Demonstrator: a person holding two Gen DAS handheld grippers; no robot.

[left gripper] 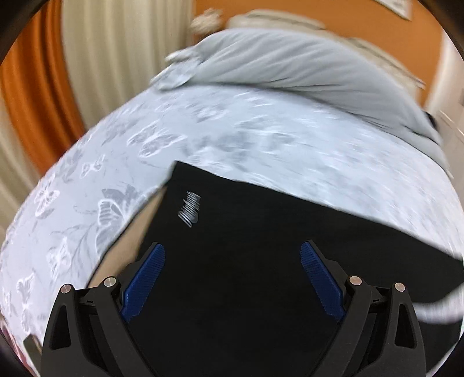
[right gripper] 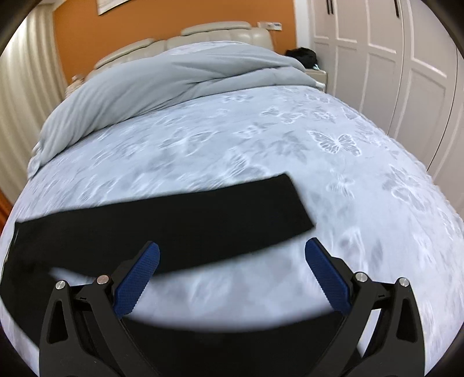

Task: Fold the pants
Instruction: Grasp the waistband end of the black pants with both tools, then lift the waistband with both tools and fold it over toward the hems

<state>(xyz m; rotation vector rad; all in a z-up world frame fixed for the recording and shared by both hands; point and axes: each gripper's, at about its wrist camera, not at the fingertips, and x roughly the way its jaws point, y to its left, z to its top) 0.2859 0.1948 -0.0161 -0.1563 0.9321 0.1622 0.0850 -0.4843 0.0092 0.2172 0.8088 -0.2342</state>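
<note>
Black pants (right gripper: 162, 220) lie flat on bed (right gripper: 290, 150), easy to fold. Left gripper (left gripper: 232, 252) over pants, logo (left gripper: 190, 209) at 11 o'clock; right gripper (right gripper: 232, 255) beside leg end. Both jaws spread wide, pinching nothing.

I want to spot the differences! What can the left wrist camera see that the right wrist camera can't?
Only the left wrist view shows the silver logo printed on the black pants and the orange curtain.

Only the right wrist view shows the white wardrobe doors, the leg end of the pants, and a second black strip nearer the camera.

Both show the butterfly bedsheet, the grey duvet, the orange wall, and an open gripper: left gripper, right gripper.
</note>
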